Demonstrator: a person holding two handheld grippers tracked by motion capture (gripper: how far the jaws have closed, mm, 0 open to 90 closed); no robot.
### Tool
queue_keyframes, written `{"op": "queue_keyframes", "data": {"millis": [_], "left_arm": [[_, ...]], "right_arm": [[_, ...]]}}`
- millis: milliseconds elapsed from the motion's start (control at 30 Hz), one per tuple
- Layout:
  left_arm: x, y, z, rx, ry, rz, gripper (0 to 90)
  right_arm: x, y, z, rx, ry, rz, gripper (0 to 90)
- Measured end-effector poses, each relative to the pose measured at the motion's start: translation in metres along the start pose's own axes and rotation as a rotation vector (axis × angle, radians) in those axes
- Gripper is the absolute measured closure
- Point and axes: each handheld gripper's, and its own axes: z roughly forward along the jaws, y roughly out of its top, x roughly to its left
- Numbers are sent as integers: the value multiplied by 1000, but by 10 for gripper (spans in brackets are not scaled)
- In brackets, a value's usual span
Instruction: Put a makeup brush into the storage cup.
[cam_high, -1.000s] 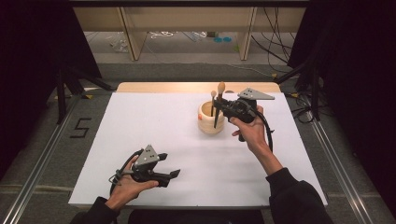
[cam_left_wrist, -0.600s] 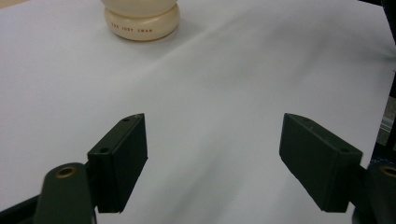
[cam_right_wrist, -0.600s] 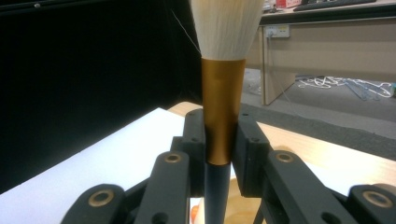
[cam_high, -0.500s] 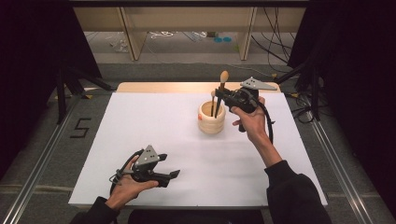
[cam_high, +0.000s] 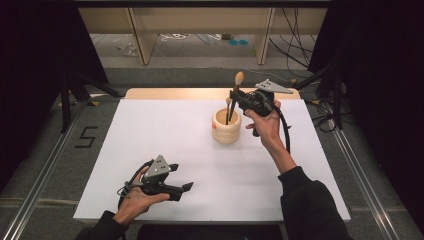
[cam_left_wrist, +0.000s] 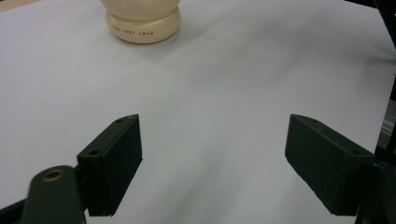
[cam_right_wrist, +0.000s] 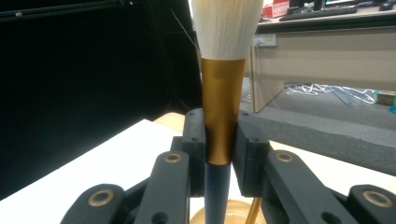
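Right tongs clamp the brush upright over the cup

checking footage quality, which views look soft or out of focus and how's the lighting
High view: white table evenly lit, dark surroundings, mildly soft all over. Left gripper view: near fingers blurred, cream holder sharper with readable print. Right gripper view: brush fairly sharp, its white bristles bright, the left background nearly black.
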Motion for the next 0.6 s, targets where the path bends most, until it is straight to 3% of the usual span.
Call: {"op": "queue_keyframes", "data": {"millis": [200,433,533,600], "left_arm": [[-1,0,1,-12,-7,1,169],[-1,0,2,-8,-2,4,167],[0,0,1,-6,4,36,167],[-2,0,1,-5,-1,-3,167]], "right_arm": [[-2,-4,6,-4,-3,18,769],[-3,-10,12,12,-15,6,769],[-3,-14,14,18,-14,14,769],[-3,-16,15,20,-16,21,769]]}}
